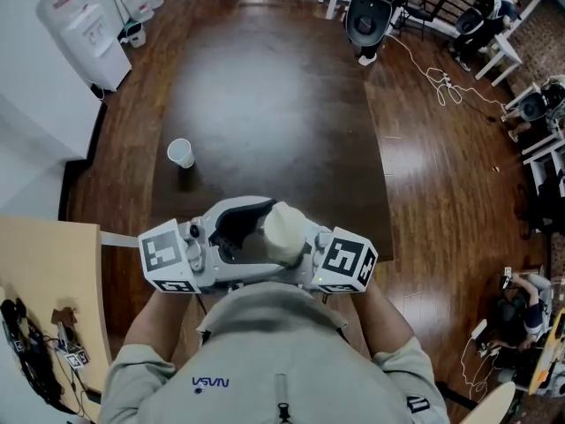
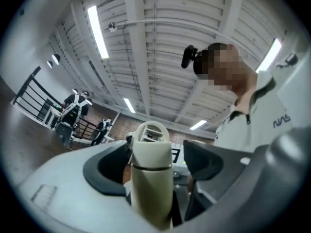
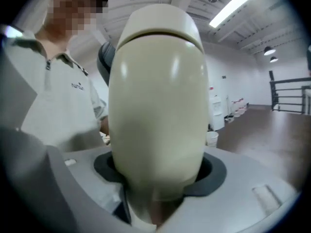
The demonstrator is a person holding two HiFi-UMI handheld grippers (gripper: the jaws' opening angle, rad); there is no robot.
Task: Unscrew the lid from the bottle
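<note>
A cream bottle is held up close in front of the person's chest, between both grippers. My right gripper grips its body: in the right gripper view the bottle fills the frame and both dark pads hug its sides. In the left gripper view the lid, with a loop handle on top, stands between the jaws of my left gripper. Those jaws are wide apart, with gaps showing on both sides of the bottle. The left gripper's marker cube sits at the left in the head view.
A long dark table stretches ahead with a white paper cup near its left edge. A water dispenser stands at the far left, a light wooden top at my left, and robots and cables beyond and to the right.
</note>
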